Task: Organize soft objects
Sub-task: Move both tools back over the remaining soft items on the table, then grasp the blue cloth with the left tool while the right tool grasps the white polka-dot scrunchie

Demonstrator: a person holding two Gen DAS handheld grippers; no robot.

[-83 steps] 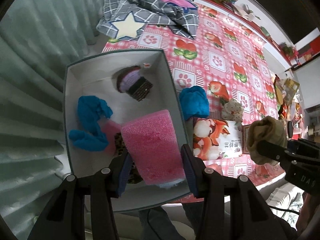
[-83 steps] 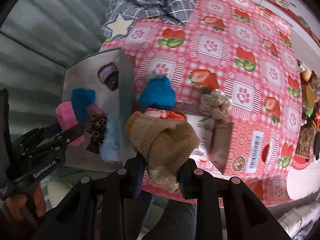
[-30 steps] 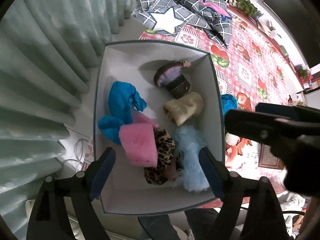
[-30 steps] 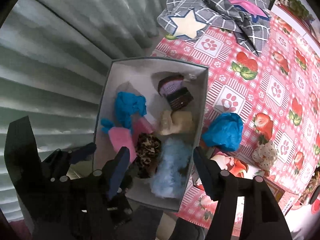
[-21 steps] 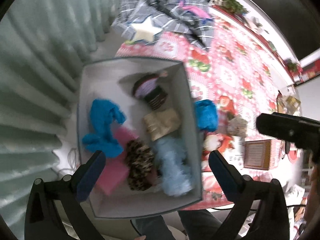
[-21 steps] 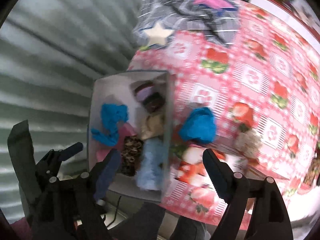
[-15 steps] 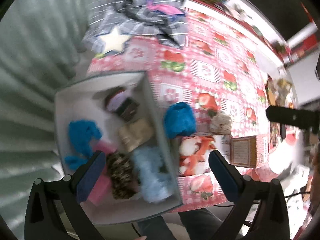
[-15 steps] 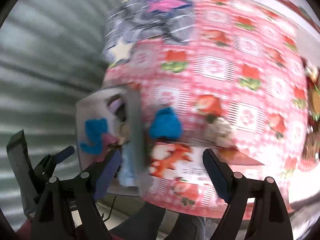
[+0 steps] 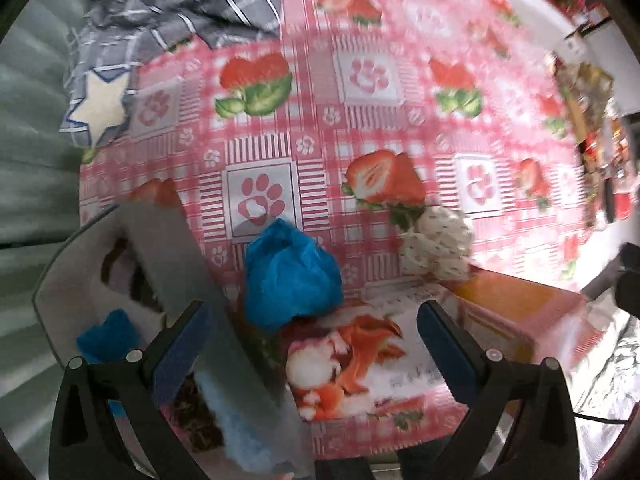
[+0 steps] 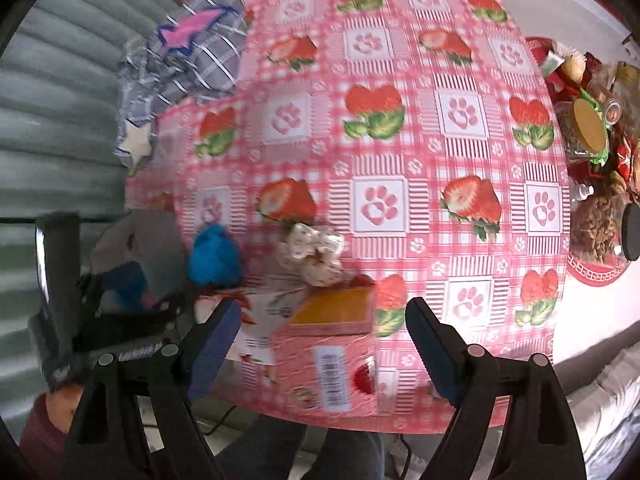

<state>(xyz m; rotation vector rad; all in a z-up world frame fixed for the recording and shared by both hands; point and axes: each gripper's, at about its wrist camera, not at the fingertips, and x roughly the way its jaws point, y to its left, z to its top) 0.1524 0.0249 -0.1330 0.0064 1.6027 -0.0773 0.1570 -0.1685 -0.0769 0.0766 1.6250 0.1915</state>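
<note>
Two grippers, both empty, fingers spread wide apart: left gripper (image 9: 310,338) at lower centre of its view, right gripper (image 10: 322,330) likewise. Grey box (image 9: 176,264), lower left of the left view, on the bench (image 9: 360,128) edge, holding blurred soft items. Blue cloth bundle (image 9: 290,276), centre, just right of the box wall. Spotted white bundle (image 9: 438,242), right of centre, near an orange-topped carton (image 10: 328,312). Checked grey cloth (image 9: 180,4), upper left.

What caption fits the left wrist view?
Open left gripper hovers over blue cloth beside the storage box on the strawberry tablecloth.
</note>
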